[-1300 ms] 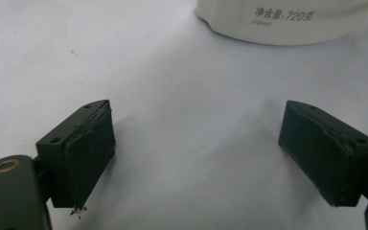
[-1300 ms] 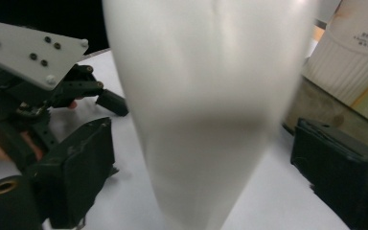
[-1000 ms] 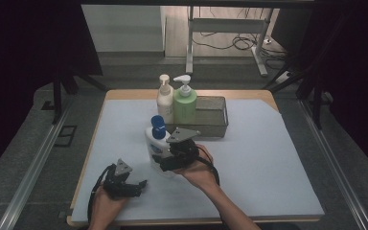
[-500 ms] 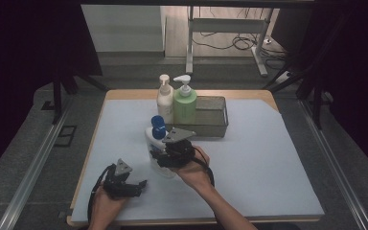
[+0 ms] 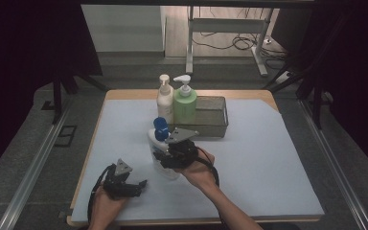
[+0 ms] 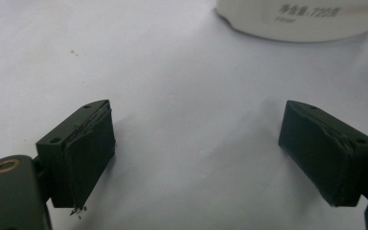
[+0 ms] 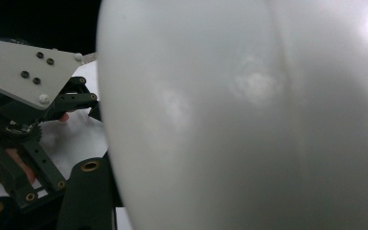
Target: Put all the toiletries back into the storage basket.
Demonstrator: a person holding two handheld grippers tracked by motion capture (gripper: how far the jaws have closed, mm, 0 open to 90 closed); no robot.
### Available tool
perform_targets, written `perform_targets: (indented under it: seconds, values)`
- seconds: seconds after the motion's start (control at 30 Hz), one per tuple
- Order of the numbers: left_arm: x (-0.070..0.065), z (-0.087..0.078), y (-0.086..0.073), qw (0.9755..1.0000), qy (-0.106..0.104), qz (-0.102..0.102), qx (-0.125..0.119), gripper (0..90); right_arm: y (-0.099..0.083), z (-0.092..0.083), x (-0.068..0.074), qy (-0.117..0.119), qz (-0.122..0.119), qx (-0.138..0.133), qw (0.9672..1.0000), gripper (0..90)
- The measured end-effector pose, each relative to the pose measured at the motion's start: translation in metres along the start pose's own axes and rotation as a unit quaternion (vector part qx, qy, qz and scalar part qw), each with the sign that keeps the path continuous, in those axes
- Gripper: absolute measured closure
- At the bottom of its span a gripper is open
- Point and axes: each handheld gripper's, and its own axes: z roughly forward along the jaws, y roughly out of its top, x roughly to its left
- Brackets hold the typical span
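Table (image 5: 278, 163) under a pale sheet, dark room around; right tongs (image 5: 165, 158), just closing, clamp the bottle (image 5: 159, 143); left tongs (image 5: 136, 184) gape.

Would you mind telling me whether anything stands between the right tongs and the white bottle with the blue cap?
Nothing visible does: the right tongs, jaws just closing, sit against the white bottle, its body right before their camera.

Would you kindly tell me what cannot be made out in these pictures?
- Right gripper pads: right gripper view, covered by the white bottle.
- Bottle's label text: left gripper view, cut off by the top edge and blurred.
- Inside of the grey box: high view, hidden by its own wall.
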Motion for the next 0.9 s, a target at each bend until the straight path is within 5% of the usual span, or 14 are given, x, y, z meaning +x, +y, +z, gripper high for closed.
perform_targets:
  seconds: [0.43,0.9]
  values:
    - [0.0,0.0,0.0,1.0,0.0,0.0,0.001,12.2,0.001,-0.027,-0.01,-0.004,0.001,0.006,1.0,40.3]
    - [0.0,0.0,0.0,1.0,-0.002,0.0,0.0,12.1,-0.002,-0.063,-0.039,-0.034,0.03,0.001,0.999,40.5]
